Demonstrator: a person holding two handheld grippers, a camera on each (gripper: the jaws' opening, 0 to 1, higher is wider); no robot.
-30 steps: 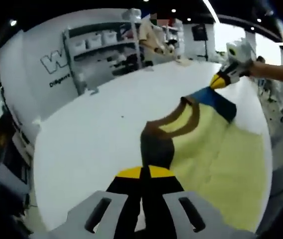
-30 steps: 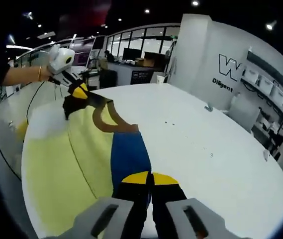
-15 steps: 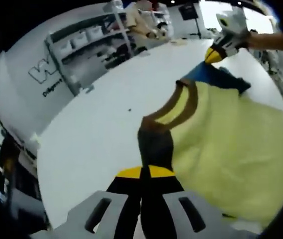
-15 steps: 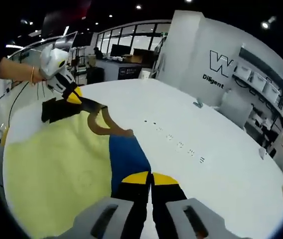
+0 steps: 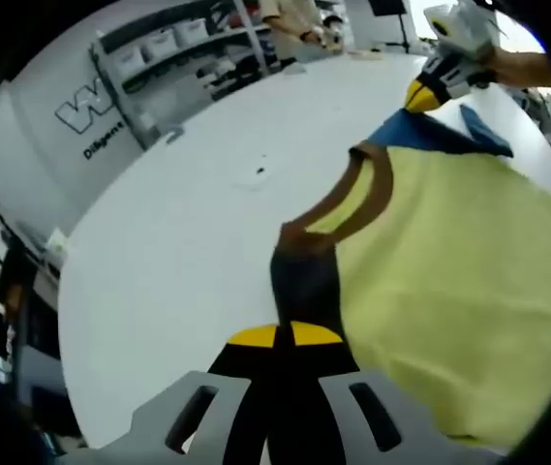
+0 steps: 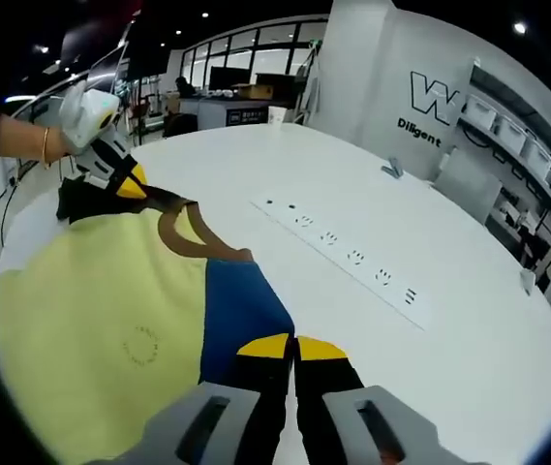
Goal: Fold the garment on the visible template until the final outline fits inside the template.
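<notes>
Both hand-held grippers are pinched shut on one pale yellow garment with a brown neckband and one brown and one blue shoulder. Seen in the left gripper view, the left hand-held gripper [image 5: 285, 341], its black jaws tipped yellow and pressed together, clamps the brown shoulder [image 5: 304, 281] at the near edge. The right hand-held gripper [image 6: 292, 351], jaws likewise together in its own view, clamps the blue shoulder [image 6: 239, 308].

A wide white tabletop [image 5: 188, 232] spreads beneath, and the pale yellow garment [image 5: 449, 281] lies spread over it, its body reaching off to the right in the left gripper view. The brown neckband [image 5: 357, 199] curves up between the two held shoulders. A white power strip [image 6: 348, 259] lies flat on the tabletop, just beside the garment in the right gripper view. A small circular mark [image 6: 141, 344] is printed on the yellow fabric.
</notes>
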